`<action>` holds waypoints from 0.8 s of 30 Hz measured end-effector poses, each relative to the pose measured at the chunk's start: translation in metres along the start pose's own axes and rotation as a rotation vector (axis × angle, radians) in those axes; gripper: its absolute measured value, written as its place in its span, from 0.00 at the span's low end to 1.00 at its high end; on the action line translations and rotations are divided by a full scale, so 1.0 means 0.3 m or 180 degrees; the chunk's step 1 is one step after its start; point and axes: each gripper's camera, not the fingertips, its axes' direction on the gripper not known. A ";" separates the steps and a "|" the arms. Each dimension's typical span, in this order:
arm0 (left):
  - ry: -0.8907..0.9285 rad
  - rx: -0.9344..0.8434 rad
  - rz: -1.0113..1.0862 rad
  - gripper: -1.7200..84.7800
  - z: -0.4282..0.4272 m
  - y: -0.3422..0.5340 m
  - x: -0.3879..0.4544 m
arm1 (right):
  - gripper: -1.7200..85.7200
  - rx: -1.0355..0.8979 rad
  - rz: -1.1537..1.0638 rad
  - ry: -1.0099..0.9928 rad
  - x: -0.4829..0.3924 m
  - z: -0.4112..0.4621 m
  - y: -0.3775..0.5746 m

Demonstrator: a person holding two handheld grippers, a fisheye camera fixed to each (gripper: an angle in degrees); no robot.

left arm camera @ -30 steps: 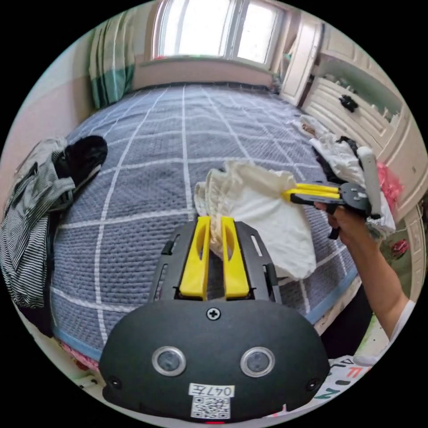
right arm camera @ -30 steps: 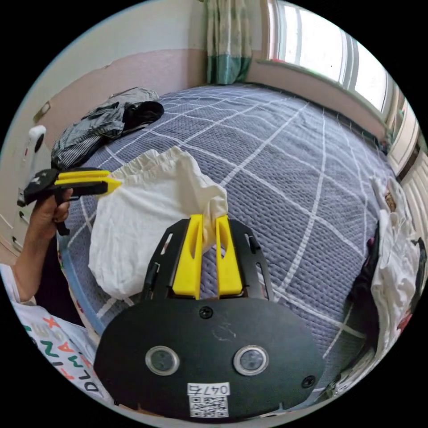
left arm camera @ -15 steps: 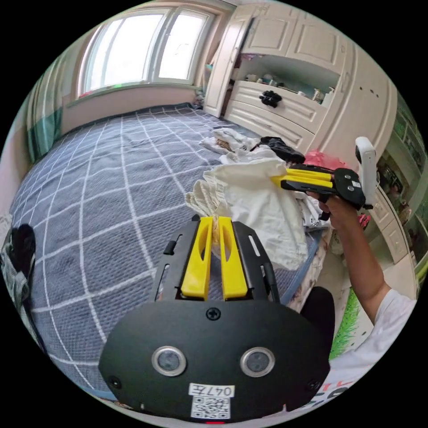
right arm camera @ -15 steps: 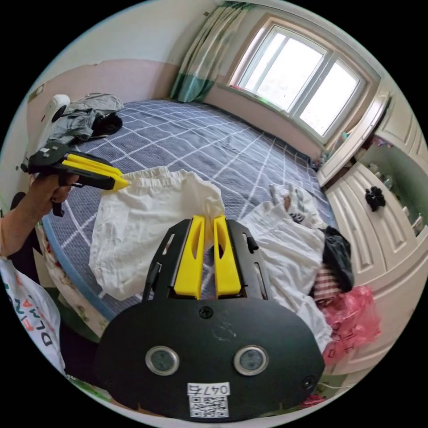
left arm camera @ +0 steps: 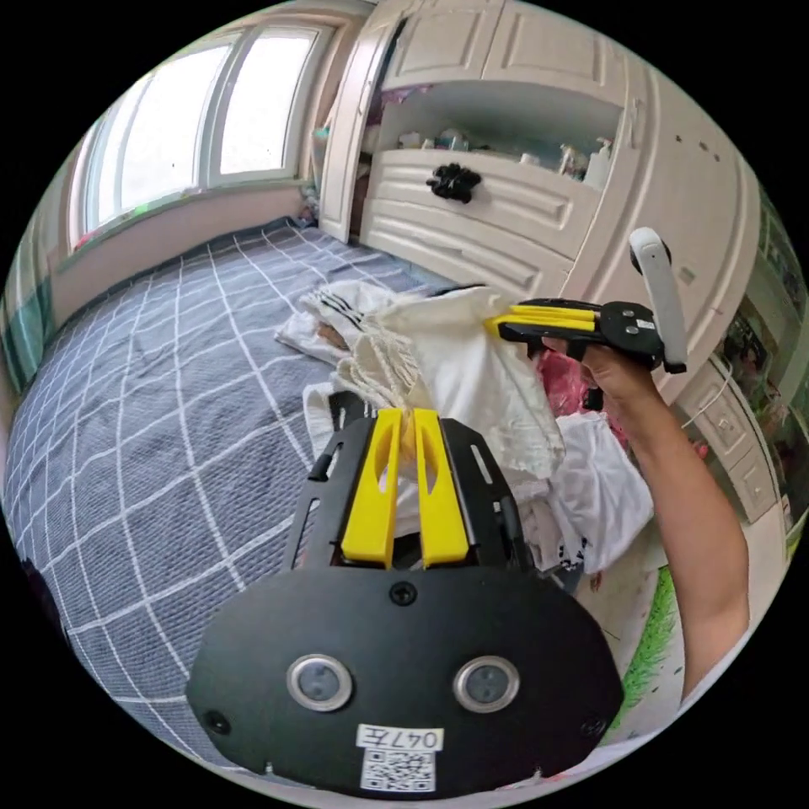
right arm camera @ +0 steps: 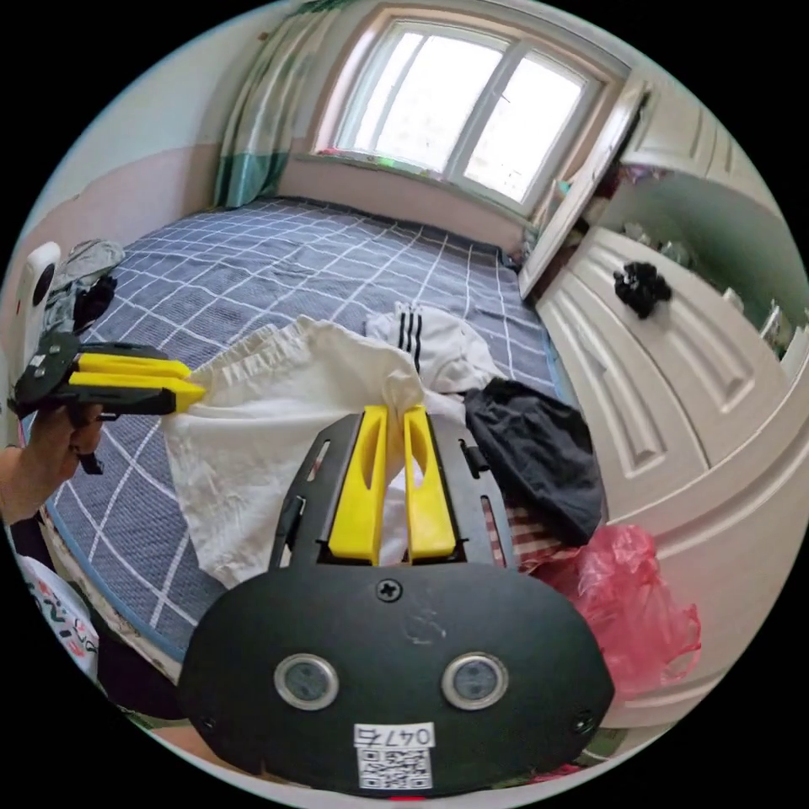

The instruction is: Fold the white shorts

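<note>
The crumpled white cotton shorts (left arm camera: 472, 379) hang stretched between both claws, above the grey checked bedspread (left arm camera: 152, 379). The left claw (left arm camera: 403, 415) pinches the gathered waistband; the right claw (right arm camera: 394, 410) clamps the opposite waistband corner, a black garment (right arm camera: 531, 455) just beyond it.

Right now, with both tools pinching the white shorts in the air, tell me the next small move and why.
Probably carry the white shorts back over bare blanket and lower them flat. The left tool and right tool each grip the waistband, and the shorts hang bunched above the pile of clothes at the bed's edge, where a neat fold looks unlikely.
</note>
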 end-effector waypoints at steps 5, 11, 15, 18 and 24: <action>-0.0297 -0.0498 0.0087 0.13 0.236 -0.032 0.053 | 0.05 -0.0488 0.0268 0.0055 0.056 0.228 0.119; 0.0081 -0.0376 0.0233 0.08 0.098 -0.112 0.009 | 0.07 -0.0313 0.0480 0.0205 0.109 0.173 0.133; 0.0673 -0.0590 0.0916 0.02 0.051 -0.254 0.145 | 0.04 -0.0008 0.0381 -0.0044 0.146 0.021 0.055; 0.0546 -0.1109 0.1308 0.01 0.166 -0.351 0.280 | 0.03 -0.0389 0.0209 -0.0293 0.105 0.073 -0.015; 0.0165 -0.1790 0.0975 0.01 0.453 -0.278 0.230 | 0.02 -0.1240 0.0456 -0.0002 0.100 0.353 0.044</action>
